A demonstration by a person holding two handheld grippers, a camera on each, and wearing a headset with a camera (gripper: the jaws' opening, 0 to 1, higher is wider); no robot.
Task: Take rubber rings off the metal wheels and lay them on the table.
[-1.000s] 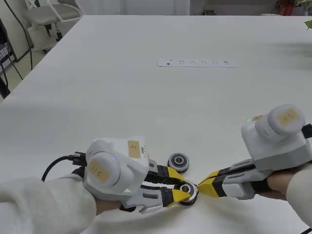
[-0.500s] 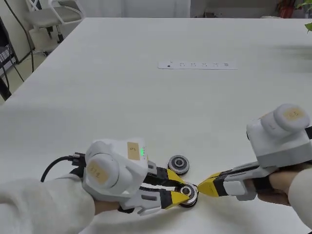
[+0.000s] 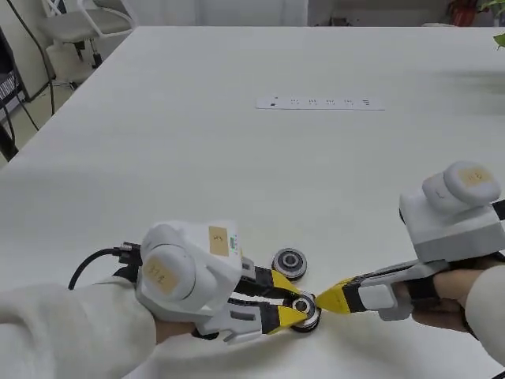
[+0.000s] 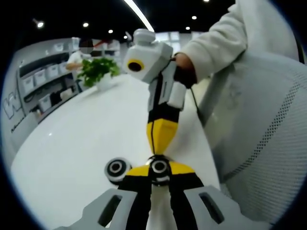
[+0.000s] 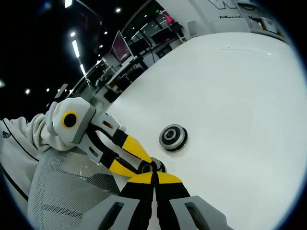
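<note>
Clamping a metal wheel (image 3: 305, 311) between its fingers (image 3: 278, 283), left gripper (image 3: 295, 308) is holding steady; right gripper (image 3: 324, 301), jaws together, is still touching that wheel's rim; second wheel (image 3: 289, 263) is lying just beside the left fingers.

Ceiling strips (image 4: 139, 13) are lighting the white counter (image 3: 197, 158) evenly; shadows are lying soft; fisheye edges are warping.
</note>
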